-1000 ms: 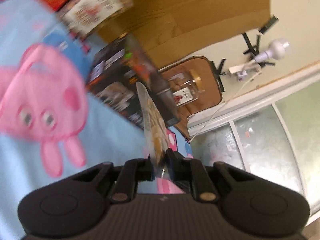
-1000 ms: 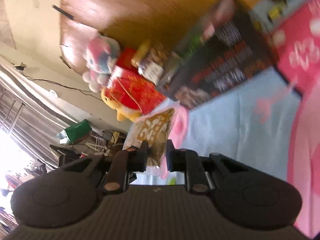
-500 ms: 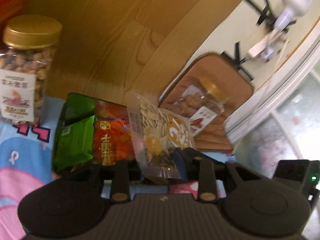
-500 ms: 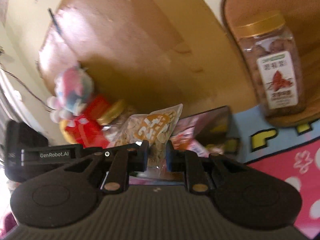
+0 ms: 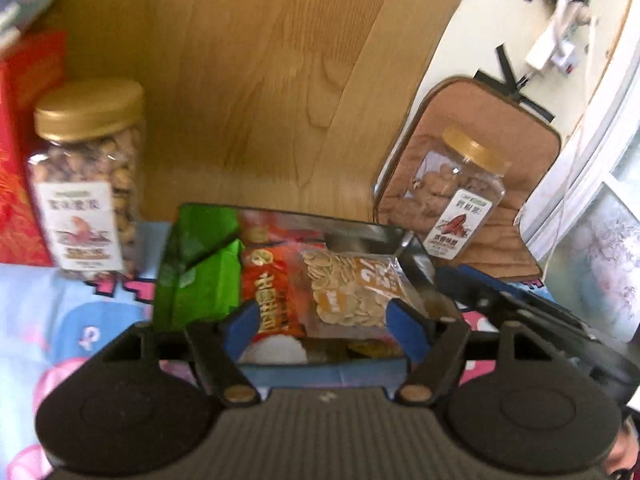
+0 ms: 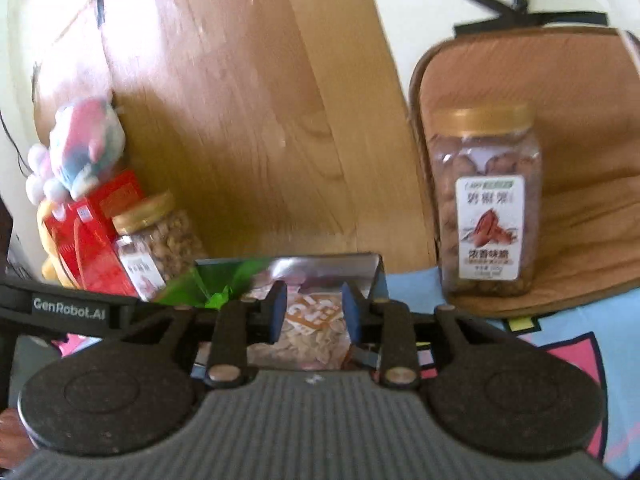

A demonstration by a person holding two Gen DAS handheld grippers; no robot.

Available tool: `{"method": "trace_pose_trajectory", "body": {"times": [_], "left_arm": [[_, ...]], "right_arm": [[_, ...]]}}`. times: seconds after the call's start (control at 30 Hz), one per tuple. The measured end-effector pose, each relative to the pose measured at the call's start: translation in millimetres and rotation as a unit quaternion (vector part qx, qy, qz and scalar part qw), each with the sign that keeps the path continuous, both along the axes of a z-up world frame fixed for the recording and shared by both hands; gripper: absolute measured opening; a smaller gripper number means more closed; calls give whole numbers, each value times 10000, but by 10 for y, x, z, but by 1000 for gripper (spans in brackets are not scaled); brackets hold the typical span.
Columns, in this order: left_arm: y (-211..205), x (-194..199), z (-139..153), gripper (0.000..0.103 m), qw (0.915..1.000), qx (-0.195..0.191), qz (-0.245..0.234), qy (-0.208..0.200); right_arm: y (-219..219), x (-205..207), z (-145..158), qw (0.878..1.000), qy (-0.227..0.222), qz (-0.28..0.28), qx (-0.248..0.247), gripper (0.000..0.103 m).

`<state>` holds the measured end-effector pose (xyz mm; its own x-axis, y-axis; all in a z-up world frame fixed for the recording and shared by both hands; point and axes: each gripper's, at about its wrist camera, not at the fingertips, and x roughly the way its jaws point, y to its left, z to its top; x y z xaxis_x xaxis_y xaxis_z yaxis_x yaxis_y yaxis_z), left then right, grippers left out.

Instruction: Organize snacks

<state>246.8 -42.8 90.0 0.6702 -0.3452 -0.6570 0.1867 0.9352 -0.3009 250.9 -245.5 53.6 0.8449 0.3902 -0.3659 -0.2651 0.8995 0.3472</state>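
The seed packet [image 5: 352,296] is now seen lying in the dark, mirror-lined box [image 5: 360,232], beside an orange-red packet [image 5: 268,292] and a green packet [image 5: 200,280]; half a second ago it was pinched at its lower edge by both grippers, and that pinch has been let go. The left gripper [image 5: 326,322] is held with its blue-padded jaws wide apart, the packet resting between and beyond them with no pad seen to press on it. The right gripper [image 6: 314,310] is likewise parted, jaws standing either side of the packet's printed face [image 6: 312,320] without clamping it, though contact at the pads cannot be ruled out. It is judged that the packet has been delivered to the box and this item's step is all but done; a withdrawal and a fresh snack would be expected next. Two gold-lidded nut jars are noted outside the box: one [image 5: 86,184] on the left against a red carton [image 5: 20,184], the other [image 6: 486,200] on the right, standing on a brown cushion [image 6: 580,140]. The box is set on a pale blue cartoon-printed mat [image 5: 80,320] with pink figures. Behind it, a wooden panel [image 5: 260,80] is seen upright. A plush toy [image 6: 80,148] is perched above the red carton. A cream wall, black tape marks and a white plug strip [image 5: 552,40] are recorded at far right, near a window frame.
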Motion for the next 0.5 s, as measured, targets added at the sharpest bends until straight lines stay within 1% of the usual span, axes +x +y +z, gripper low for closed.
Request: {"method": "trace_pose_trajectory", "body": {"times": [0.1, 0.17, 0.27, 0.33, 0.43, 0.5], "left_arm": [[70, -315, 116, 72, 9998, -42, -24, -166], [140, -627, 119, 72, 9995, -167, -162, -212], [256, -1053, -22, 72, 9988, -338, -347, -63], [364, -1300, -159, 71, 9981, -474, -379, 108], [596, -1586, -367, 70, 9953, -859, -216, 393], [706, -1707, -480, 68, 9912, -1188, -187, 552]], "right_arm": [[-79, -284, 96, 9995, -150, 115, 238, 34], [-102, -542, 117, 9988, -131, 295, 375, 35], [-123, -922, -9, 9927, 363, 879, 736, 37], [-149, -1191, -166, 9855, 720, 1250, 889, 37], [-126, -1497, -358, 9771, 1219, 1477, 928, 37], [-116, -1619, -480, 9726, 1501, 1450, 1024, 37]]}}
